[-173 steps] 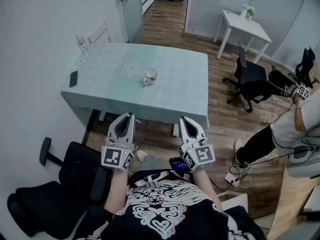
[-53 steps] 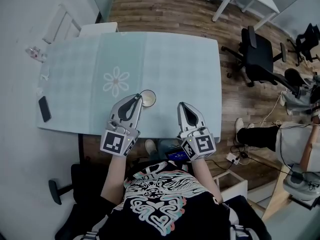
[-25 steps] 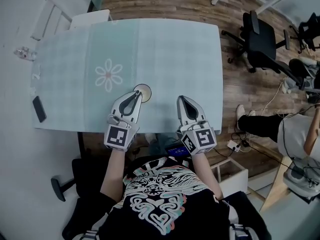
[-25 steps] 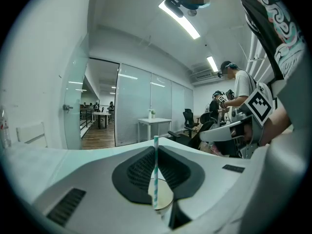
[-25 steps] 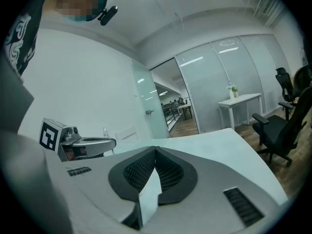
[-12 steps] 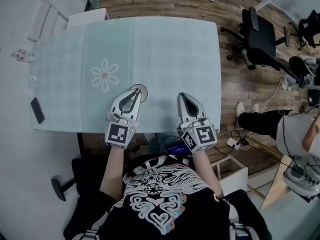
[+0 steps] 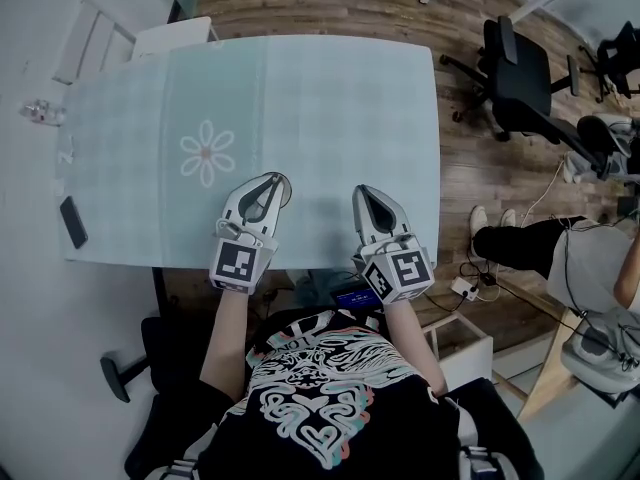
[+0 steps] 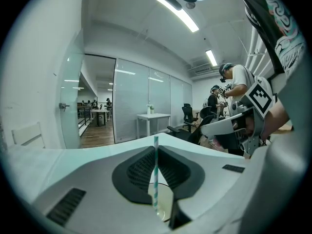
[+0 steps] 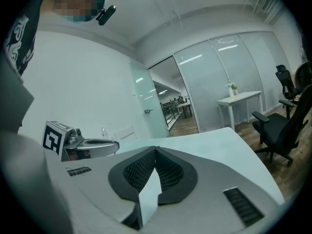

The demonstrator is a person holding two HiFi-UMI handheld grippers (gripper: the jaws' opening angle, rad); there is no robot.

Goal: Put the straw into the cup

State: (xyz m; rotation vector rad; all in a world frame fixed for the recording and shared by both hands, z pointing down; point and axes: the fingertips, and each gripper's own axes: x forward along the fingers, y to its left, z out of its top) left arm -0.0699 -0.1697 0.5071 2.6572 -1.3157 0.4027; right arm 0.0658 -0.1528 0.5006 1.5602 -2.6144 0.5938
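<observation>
My left gripper (image 7: 273, 182) hangs over the near part of the teal table (image 7: 340, 108), shut on a teal-and-white striped straw (image 8: 155, 174) that stands upright between its jaws. Straight under the straw's lower end is the pale cup (image 8: 165, 206); in the head view only a sliver of the cup (image 7: 286, 189) shows past the gripper's tip. To its right my right gripper (image 7: 362, 194) is shut on a white strip of paper (image 9: 148, 196), which sticks down out of the jaws.
A flower print (image 7: 205, 158) marks the cloth left of the cup. A black phone (image 7: 72, 221) and small items (image 7: 42, 111) lie at the table's left edge. Black office chairs (image 7: 520, 78) and a person (image 7: 590, 258) are on the wooden floor to the right.
Over the last second my left gripper with the straw has come over the cup, which is now almost hidden under it. The right gripper has kept its place beside it.
</observation>
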